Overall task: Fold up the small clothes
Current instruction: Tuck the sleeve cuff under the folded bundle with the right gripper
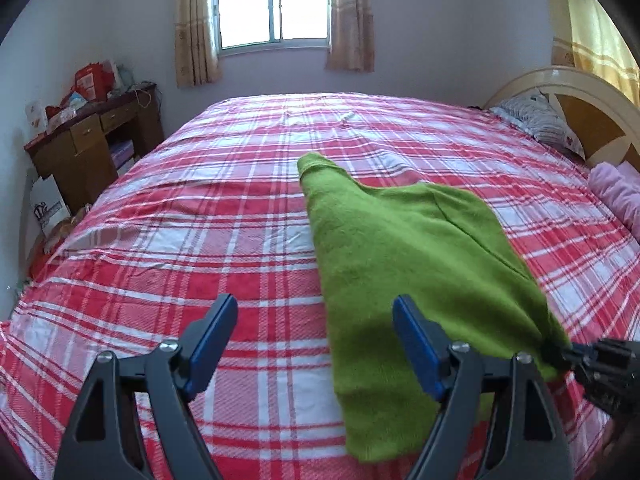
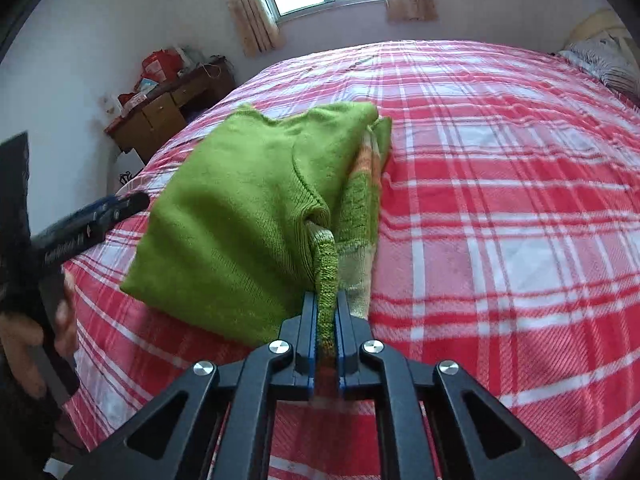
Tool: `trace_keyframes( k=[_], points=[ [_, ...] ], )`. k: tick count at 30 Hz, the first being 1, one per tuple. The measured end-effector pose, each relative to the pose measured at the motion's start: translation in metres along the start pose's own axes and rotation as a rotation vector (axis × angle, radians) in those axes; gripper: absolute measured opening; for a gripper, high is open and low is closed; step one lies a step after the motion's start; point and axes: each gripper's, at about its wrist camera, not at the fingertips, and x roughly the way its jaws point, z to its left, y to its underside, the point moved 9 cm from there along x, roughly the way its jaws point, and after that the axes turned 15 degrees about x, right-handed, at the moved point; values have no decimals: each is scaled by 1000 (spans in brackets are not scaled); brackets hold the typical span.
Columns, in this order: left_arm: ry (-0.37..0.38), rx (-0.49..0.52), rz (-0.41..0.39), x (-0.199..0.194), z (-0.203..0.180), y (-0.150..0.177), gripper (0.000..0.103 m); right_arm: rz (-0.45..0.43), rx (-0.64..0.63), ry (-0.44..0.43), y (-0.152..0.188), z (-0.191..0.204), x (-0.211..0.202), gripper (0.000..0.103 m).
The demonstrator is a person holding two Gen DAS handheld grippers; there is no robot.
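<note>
1. Green knit sweater [image 2: 240, 208] drapes over the bed [image 2: 500, 208] just ahead of my right tool [image 2: 326, 312], which is clamped on its ribbed edge.
2. My left tool [image 1: 316, 340] gapes wide, holding nothing.
3. Soft, light and floppy; I judge hems and corners the best holds.

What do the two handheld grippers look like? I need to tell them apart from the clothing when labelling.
Both grippers, left and right, have black angular linkage arms with silver round bolts and flat blue finger pads. The left gripper's body carries white lettering, blurred. No cables or sleeves show.

2 wrist views share bed [image 1: 256, 208], window [image 1: 274, 4].
</note>
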Motion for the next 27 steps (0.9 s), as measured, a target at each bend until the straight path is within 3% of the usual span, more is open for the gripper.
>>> trace_keyframes(
  k=[3,5,7,9,10,11,16,18,19,20,24,27],
  points=[
    [39,7,45,22,-13,6,88,17,21,-26,-3,1,-2,7],
    [21,28,49,30,-19,8,88,12,60,-49,-11,0,-11,12],
    [13,30,29,30,-21,6,89,-55,92,-61,-28,0,-32,20],
    [28,-2,28,34,-21,8,90,-110,96,-94,-43,9,-45,38],
    [40,-23,30,35,-20,10,90,-125,93,-107,-50,15,-47,60],
    [53,-50,33,36,-19,11,90,-140,81,-107,-61,22,-43,73],
    [56,-47,32,34,-20,11,92,-51,74,-72,-83,32,23,73],
    [42,-33,32,35,-20,9,95,-16,66,-48,-84,30,48,58],
    [42,-35,34,35,-19,9,96,-2,54,-15,-82,29,59,32],
    [50,-44,36,36,-19,9,96,-6,30,30,-82,26,68,22],
    [70,-68,34,31,-13,3,97,-102,-100,129,-93,33,58,15],
    [55,-85,31,32,-10,-1,103,-132,-105,186,-105,18,63,15]
  ],
)
